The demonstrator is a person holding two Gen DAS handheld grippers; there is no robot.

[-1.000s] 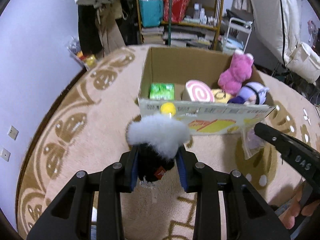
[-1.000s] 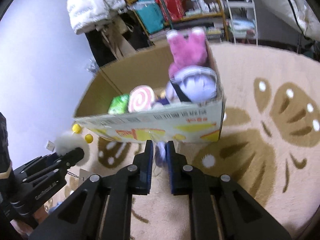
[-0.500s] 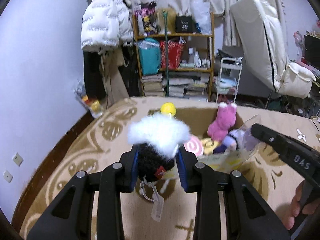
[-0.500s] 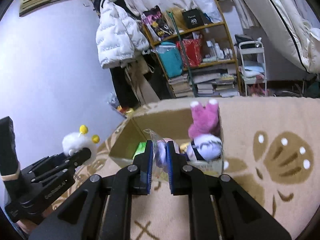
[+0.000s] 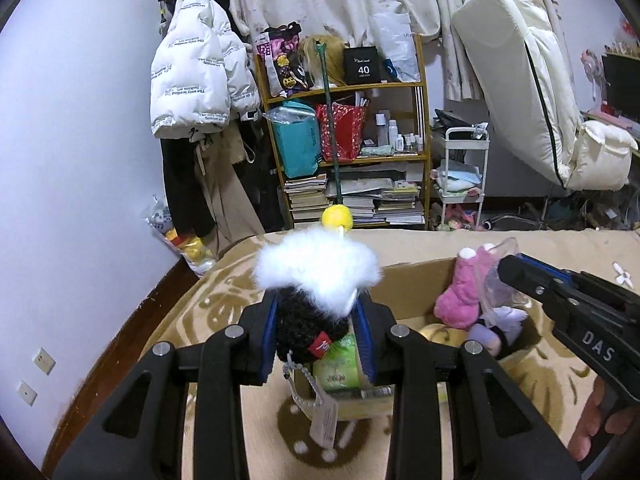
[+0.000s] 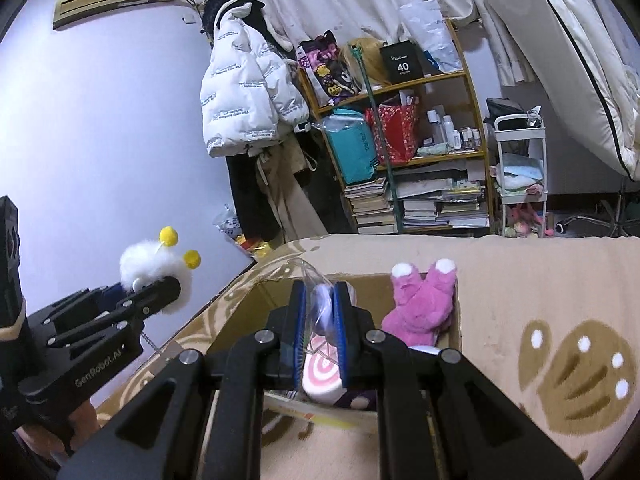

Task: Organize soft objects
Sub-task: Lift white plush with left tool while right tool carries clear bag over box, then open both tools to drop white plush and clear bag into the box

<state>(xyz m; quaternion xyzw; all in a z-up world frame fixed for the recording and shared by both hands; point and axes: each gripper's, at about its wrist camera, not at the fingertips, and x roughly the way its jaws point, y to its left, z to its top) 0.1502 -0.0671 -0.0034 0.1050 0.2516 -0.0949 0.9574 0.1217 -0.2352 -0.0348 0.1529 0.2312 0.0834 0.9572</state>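
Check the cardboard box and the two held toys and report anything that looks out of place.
Nothing looks damaged or spilled. The pink plush stands head-down in the cardboard box, feet poking above the rim. The left gripper is shut on a fluffy white-and-black toy; the right gripper is shut on a small toy in a clear bag.

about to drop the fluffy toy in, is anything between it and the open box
Nothing visible blocks it. The left gripper is shut on the black and white fluffy toy, held in the air at the near edge of the open cardboard box. The box already holds a pink plush and a green packet, with room left.
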